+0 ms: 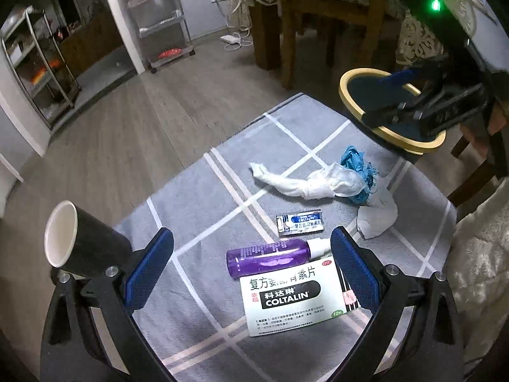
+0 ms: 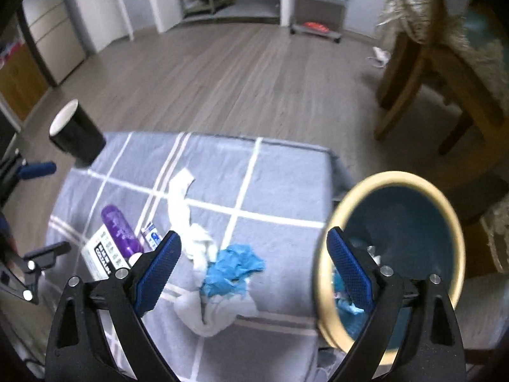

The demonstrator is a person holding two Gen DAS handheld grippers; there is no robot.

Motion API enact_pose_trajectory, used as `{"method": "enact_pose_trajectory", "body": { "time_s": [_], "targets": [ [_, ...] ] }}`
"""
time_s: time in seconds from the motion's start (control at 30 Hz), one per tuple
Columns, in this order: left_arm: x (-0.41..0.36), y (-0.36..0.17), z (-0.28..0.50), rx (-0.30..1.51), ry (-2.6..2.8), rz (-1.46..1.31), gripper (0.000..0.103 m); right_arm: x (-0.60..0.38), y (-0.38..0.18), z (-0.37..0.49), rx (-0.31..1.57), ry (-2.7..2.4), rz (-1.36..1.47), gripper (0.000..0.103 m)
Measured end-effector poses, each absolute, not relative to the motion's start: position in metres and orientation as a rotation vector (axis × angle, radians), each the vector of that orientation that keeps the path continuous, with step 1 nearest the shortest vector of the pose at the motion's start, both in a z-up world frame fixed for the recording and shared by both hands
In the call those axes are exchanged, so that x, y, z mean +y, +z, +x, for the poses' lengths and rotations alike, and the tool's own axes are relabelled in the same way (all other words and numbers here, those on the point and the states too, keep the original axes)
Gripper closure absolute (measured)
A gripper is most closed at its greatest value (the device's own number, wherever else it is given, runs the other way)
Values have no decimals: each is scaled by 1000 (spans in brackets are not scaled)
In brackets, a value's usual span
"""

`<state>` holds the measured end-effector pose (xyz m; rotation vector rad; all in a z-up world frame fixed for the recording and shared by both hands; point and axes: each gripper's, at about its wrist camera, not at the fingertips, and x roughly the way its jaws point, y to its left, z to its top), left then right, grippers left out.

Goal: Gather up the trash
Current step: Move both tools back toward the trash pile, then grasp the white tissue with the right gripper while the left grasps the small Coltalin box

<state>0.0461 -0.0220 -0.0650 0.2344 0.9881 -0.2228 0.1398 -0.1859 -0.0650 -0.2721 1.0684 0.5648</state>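
Note:
On the grey checked cloth (image 1: 286, 159) lie a white Coltalin box (image 1: 296, 296), a purple bottle (image 1: 270, 256), a small blister pack (image 1: 300, 222), twisted white tissue (image 1: 305, 184) and a crumpled blue glove (image 1: 358, 168). My left gripper (image 1: 251, 264) is open above the bottle and box. My right gripper (image 2: 254, 270) is open above the blue glove (image 2: 232, 270) and white tissue (image 2: 184, 200); it also shows in the left wrist view (image 1: 404, 95), over the gold-rimmed blue bin (image 1: 350, 79). The bin (image 2: 445, 222) holds some trash.
A black paper cup (image 1: 82, 238) stands at the cloth's left edge, beside my left finger; it shows in the right wrist view (image 2: 76, 133) too. Wooden chairs (image 1: 318, 25) and a draped table stand behind. Metal racks (image 1: 159, 16) line the far wall.

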Motion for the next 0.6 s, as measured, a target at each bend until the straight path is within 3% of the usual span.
{"method": "enact_pose_trajectory", "body": {
  "time_s": [0.27,0.43,0.6],
  "targets": [
    [3,-90,50,1048,-163,193,6,-137,-96,131,1065,704,-392,12],
    [15,-108,53,1098,-105,163,6,-117,-118,122,1104,744,-486,32],
    [15,-115,55,1119,-90,150,6,-109,-136,120,1150,722,-549,44]
  ]
}}
